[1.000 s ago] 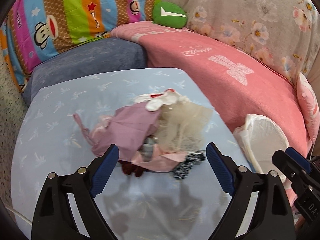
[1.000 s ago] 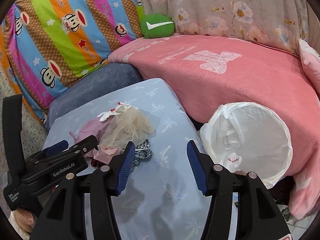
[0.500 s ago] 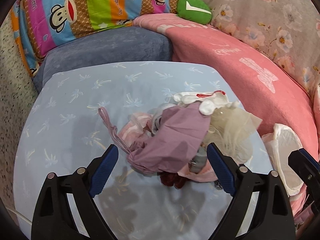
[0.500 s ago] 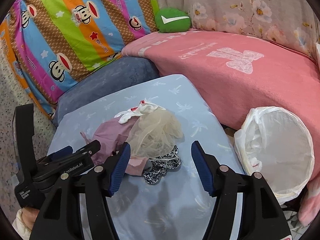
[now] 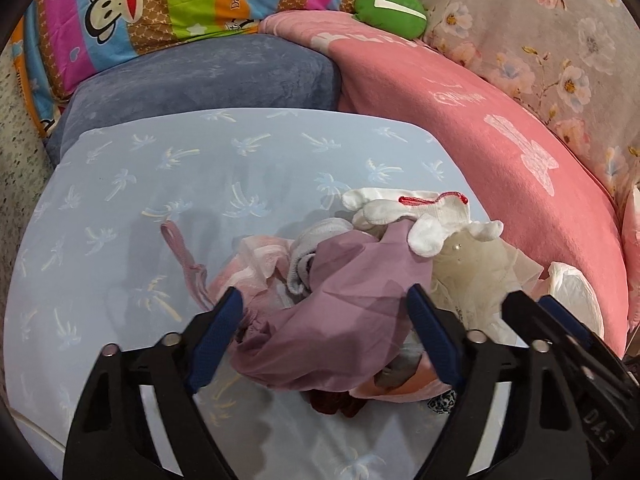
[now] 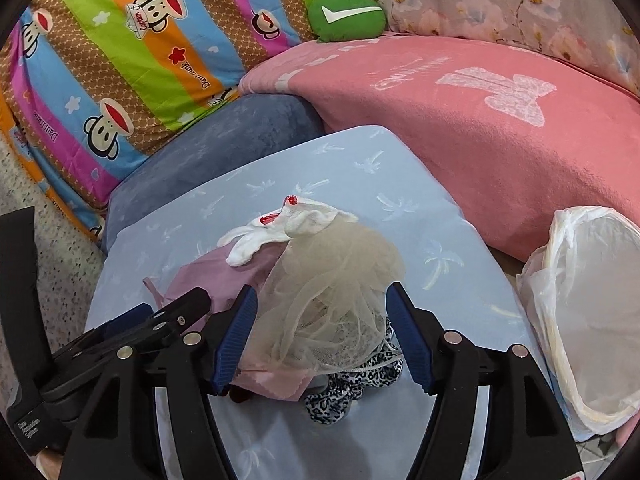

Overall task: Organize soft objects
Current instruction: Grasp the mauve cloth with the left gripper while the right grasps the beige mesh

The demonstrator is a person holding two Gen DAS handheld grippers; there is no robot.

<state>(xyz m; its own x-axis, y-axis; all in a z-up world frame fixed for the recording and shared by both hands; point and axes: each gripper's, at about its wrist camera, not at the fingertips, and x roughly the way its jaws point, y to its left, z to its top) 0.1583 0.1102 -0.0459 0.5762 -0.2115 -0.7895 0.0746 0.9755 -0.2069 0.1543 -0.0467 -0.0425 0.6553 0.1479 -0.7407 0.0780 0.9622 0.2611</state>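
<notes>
A heap of soft items lies on the light blue palm-print cushion (image 5: 168, 184). A mauve cloth (image 5: 344, 312) lies on top of it, with a white glove with red trim (image 5: 404, 208), a cream mesh piece (image 6: 332, 280), a pale pink cloth (image 6: 272, 380) and a leopard-print piece (image 6: 352, 384). My left gripper (image 5: 324, 336) is open, its blue pads either side of the mauve cloth. My right gripper (image 6: 320, 340) is open around the cream mesh. The left gripper (image 6: 152, 320) also shows in the right wrist view.
A white bag-lined basket (image 6: 592, 320) stands at the right of the cushion. Behind are a pink blanket (image 6: 460, 120), a grey-blue cushion (image 5: 200, 76), a striped monkey-print pillow (image 6: 120, 52), a green plush (image 6: 346, 14) and floral fabric (image 5: 552, 32).
Both grippers have moved forward onto the heap, which now fills the space between their fingers. Both stay open. The heap itself has not shifted.
</notes>
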